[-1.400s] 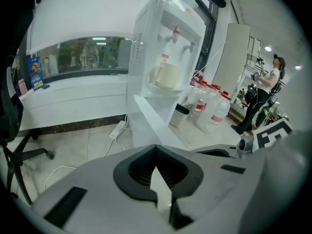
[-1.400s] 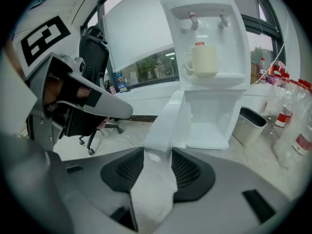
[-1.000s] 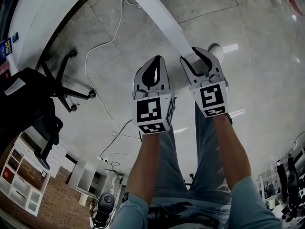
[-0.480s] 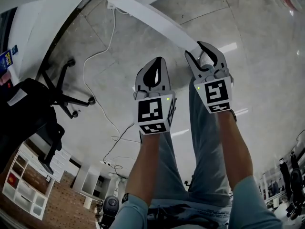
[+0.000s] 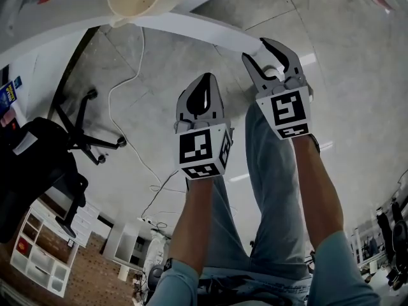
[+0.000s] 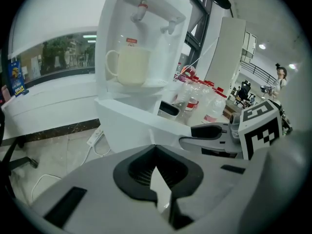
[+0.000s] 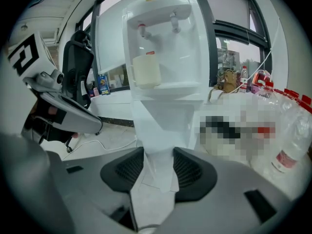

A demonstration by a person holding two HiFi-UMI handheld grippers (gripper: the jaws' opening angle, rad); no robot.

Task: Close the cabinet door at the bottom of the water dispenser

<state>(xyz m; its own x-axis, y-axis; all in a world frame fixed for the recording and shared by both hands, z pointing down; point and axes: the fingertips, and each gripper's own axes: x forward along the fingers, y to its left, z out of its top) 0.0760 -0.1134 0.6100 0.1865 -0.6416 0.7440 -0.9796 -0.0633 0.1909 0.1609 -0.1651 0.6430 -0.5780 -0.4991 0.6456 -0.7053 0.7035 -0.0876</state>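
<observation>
The white water dispenser (image 7: 165, 43) stands ahead with a cream cup (image 7: 145, 71) on its tray. Its bottom cabinet door (image 5: 191, 27) hangs open and reaches out as a long white panel toward me. My right gripper (image 5: 255, 50) holds the free end of that door, whose edge (image 7: 158, 130) sits between the pads. My left gripper (image 5: 205, 80) hovers shut and empty, lower and to the left of the door. In the left gripper view the door (image 6: 131, 126) and the right gripper (image 6: 187, 135) lie just ahead, below the cup (image 6: 129, 67).
A black office chair (image 5: 38, 158) stands at the left on the tiled floor. A white cable (image 5: 127, 107) trails across the floor below the dispenser. Several water bottles (image 6: 204, 101) stand right of the dispenser. A white shelf unit (image 5: 38, 254) sits bottom left. The person's legs fill the lower middle.
The view has lifted, bringing the cup and dispenser top into sight. The right gripper has moved up and forward with the door's end, and the door has swung flatter. The left gripper stays shut.
</observation>
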